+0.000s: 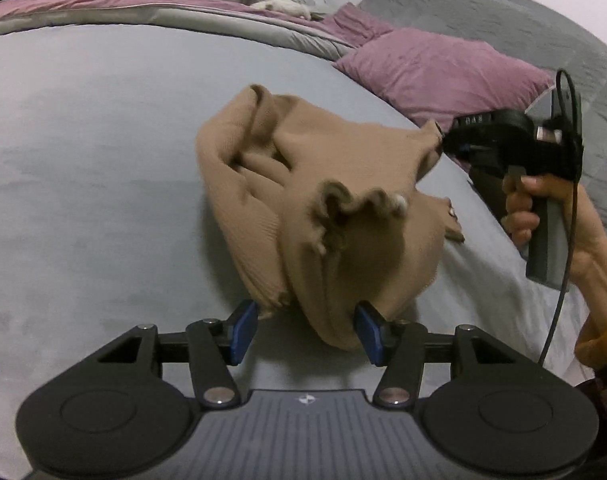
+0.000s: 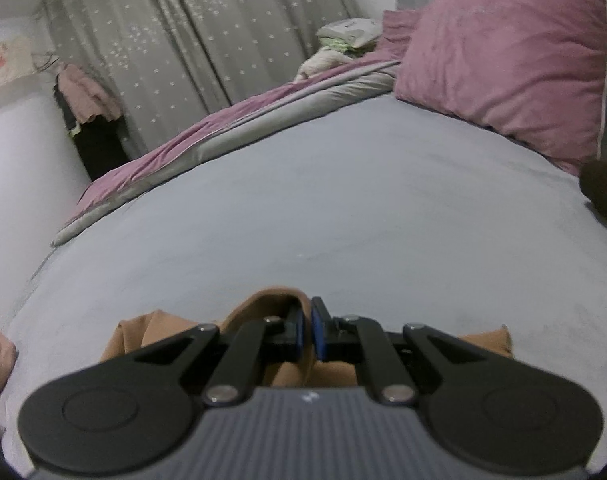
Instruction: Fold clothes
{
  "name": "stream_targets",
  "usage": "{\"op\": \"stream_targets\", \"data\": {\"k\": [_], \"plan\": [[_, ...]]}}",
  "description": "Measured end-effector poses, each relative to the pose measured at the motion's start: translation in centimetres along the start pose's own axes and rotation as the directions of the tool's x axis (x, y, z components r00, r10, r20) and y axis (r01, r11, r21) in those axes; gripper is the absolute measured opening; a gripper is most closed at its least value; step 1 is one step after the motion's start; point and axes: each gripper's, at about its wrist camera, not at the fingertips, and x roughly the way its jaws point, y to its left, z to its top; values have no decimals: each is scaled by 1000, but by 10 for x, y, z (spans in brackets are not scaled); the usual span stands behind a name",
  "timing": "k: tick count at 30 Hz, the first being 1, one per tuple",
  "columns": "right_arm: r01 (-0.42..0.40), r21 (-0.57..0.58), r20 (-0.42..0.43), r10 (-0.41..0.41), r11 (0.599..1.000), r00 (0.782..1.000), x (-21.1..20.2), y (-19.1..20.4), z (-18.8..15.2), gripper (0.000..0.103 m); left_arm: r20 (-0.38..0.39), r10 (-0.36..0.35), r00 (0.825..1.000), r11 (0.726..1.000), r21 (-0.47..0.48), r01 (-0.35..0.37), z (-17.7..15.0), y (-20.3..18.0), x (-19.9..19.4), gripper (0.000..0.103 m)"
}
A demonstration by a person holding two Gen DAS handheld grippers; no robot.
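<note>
**Garment strung between your two grippers, over the bed sheet**

Left wrist view: the tan garment (image 1: 303, 200) hangs bunched and crumpled above the grey bed sheet (image 1: 83, 180), with a frilled hem facing the camera. Your left gripper (image 1: 306, 330) stands with its blue pads apart, and the lower fold of the garment sags between them. I cannot tell whether either pad touches cloth; nothing is pinched. From the garment, your right gripper (image 1: 443, 142) lies up and to the right, toward the purple pillow (image 1: 443, 72), and its tips meet a pulled-out corner of the cloth. Your right hand (image 1: 543, 208) is wrapped round its handle. The garment's long axis runs from that corner down to the left gripper.

Right wrist view: your right gripper (image 2: 306, 330) has its pads drawn nearly together on a ridge of the tan garment (image 2: 263, 304), which spreads to both sides beneath the tool.

Judgement: the right side carries the cloth; the left is nearest the free lower edge.
</note>
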Motion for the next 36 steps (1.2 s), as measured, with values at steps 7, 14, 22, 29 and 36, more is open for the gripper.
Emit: {"op": "stream_targets", "data": {"k": [7, 14, 22, 29, 36], "plan": [[-7, 3, -3, 7, 1000, 1000, -5, -9, 0, 6, -18, -44, 999, 998, -55, 43, -1, -6, 19, 27], [-20, 31, 0, 20, 999, 1000, -10, -17, 3, 6, 32, 50, 998, 997, -61, -48, 4, -4, 3, 6], [-35, 65, 27, 33, 997, 999, -19, -25, 10, 6, 219, 224, 950, 974, -26, -224, 33, 8, -53, 6], [-53, 62, 104, 46, 997, 994, -34, -17, 18, 6, 316, 338, 887, 940, -59, -337, 71, 26, -86, 5], [-79, 63, 167, 67, 995, 984, -43, 0, 26, 6, 402, 379, 834, 919, -54, -391, 99, 23, -115, 6]]}}
